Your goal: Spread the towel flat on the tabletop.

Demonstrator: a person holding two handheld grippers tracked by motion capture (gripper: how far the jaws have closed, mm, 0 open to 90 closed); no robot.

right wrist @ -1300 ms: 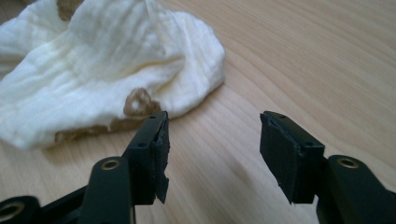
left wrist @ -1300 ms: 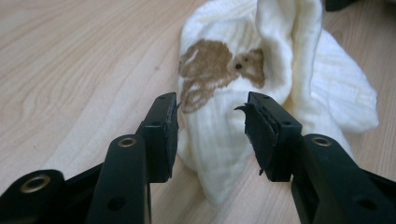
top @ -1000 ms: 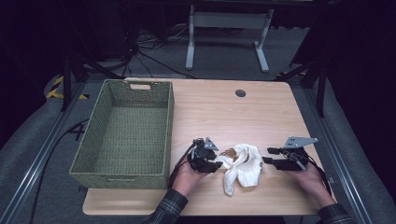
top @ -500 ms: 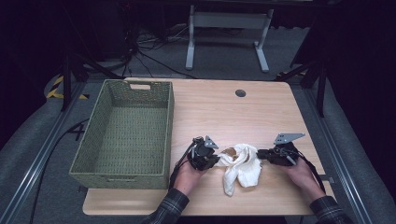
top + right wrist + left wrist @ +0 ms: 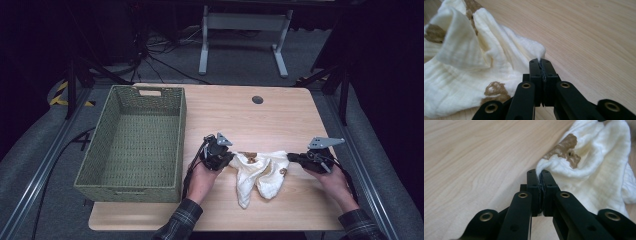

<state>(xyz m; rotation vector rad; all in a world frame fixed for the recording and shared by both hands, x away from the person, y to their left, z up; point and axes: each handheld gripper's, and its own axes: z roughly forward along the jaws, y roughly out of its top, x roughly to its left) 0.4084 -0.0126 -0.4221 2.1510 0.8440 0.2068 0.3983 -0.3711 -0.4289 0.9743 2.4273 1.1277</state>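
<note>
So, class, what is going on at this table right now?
A person holds a hand-held gripper in each hand at a light wooden table. Both have just closed: the left hand-held gripper pinches one edge of a crumpled cream cloth with brown patches, and the right hand-held gripper pinches the opposite edge. The cloth sags between them onto the tabletop. A green woven rectangular basket sits to the left, nothing visible inside.

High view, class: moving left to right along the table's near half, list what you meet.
Woven basket → left hand-held gripper → white cloth → right hand-held gripper.
</note>
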